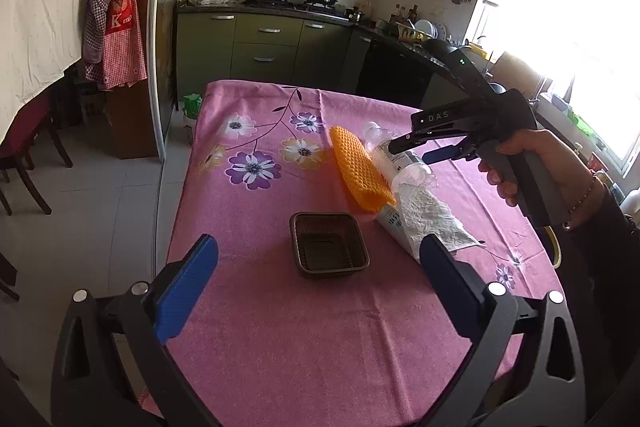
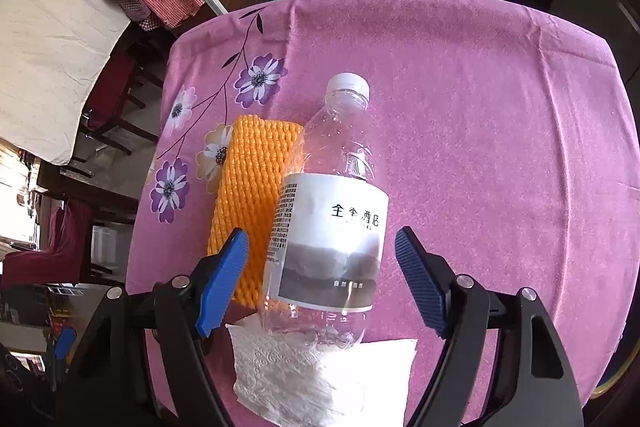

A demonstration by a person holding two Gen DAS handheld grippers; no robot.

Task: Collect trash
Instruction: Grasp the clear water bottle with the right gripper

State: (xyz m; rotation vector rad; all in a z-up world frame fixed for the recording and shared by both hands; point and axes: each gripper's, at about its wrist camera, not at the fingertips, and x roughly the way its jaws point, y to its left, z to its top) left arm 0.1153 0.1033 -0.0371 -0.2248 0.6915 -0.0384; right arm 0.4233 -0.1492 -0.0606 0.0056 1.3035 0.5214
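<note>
A clear plastic bottle (image 2: 328, 211) with a white cap and a grey label lies on the pink flowered tablecloth (image 2: 480, 107). An orange foam net (image 2: 252, 187) lies against its left side, and a crumpled white tissue (image 2: 320, 379) sits at its base. My right gripper (image 2: 320, 233) points steeply down over the bottle with one blue pad on each side, neither touching it. In the left wrist view the bottle (image 1: 391, 221), net (image 1: 358, 167) and tissue (image 1: 428, 219) lie right of a dark brown plastic tray (image 1: 296, 239). My left gripper (image 1: 319, 241) hovers open near the tray. A hand (image 1: 516, 163) holds the right gripper (image 1: 412, 153).
The table's left edge (image 1: 180, 211) drops to a tiled floor with dark wooden chairs (image 1: 24, 155). Green kitchen cabinets (image 1: 260, 43) and a stove with pots stand behind the table. A bright window (image 1: 560, 7) lies to the right.
</note>
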